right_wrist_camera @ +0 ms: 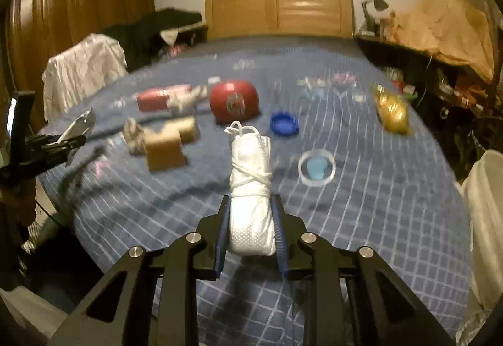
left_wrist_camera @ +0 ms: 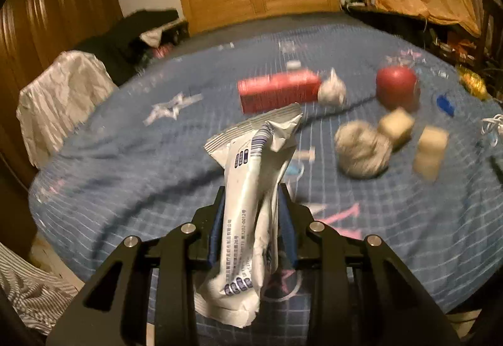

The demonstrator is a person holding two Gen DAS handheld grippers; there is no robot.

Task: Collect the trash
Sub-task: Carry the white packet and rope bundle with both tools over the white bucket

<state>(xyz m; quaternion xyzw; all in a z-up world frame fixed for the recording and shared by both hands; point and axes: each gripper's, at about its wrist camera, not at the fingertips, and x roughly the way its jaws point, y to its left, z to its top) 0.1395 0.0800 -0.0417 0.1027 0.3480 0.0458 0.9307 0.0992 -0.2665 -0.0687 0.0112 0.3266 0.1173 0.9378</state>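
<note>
So both claws are loaded right now. Left claw [left_wrist_camera: 251, 204] is clamped narrow on a crumpled white wrapper [left_wrist_camera: 251, 176] w/ printed text, held up off the bed [left_wrist_camera: 125, 176]. Right claw [right_wrist_camera: 251, 211] is pinched on a white rolled bundle [right_wrist_camera: 251, 189] tied round w/ white cord, also clear of the bedspread. In the right wrist view the left claw shows at the far left edge w/ the wrapper end sticking out.

Progress, as a judgement: two pieces picked, none binned yet. A pale bag or liner [right_wrist_camera: 484, 220] sits at the right edge of the right view, poss. the drop spot, can't confirm. Most of the pile is left on the bed.

Count of what's left, approx. since it's blurred:
- red box [left_wrist_camera: 276, 91]: 1
- crumpled paper wads: 2, one by the box end [left_wrist_camera: 331, 90], one bigger and nearer [left_wrist_camera: 361, 151]
- red round tub [right_wrist_camera: 234, 104]: 1
- tan blocks: 2 [left_wrist_camera: 396, 124] and [left_wrist_camera: 430, 151]
- blue cap [right_wrist_camera: 284, 123]: 1
- clear ring lid [right_wrist_camera: 317, 167]: 1
- gold foil wrapper [right_wrist_camera: 391, 110]: 1
- small bits further back near the star prints: too smeared to count.

Which of these count as trash vs. keepers I can't tell; blocks and tub may stay.
</note>
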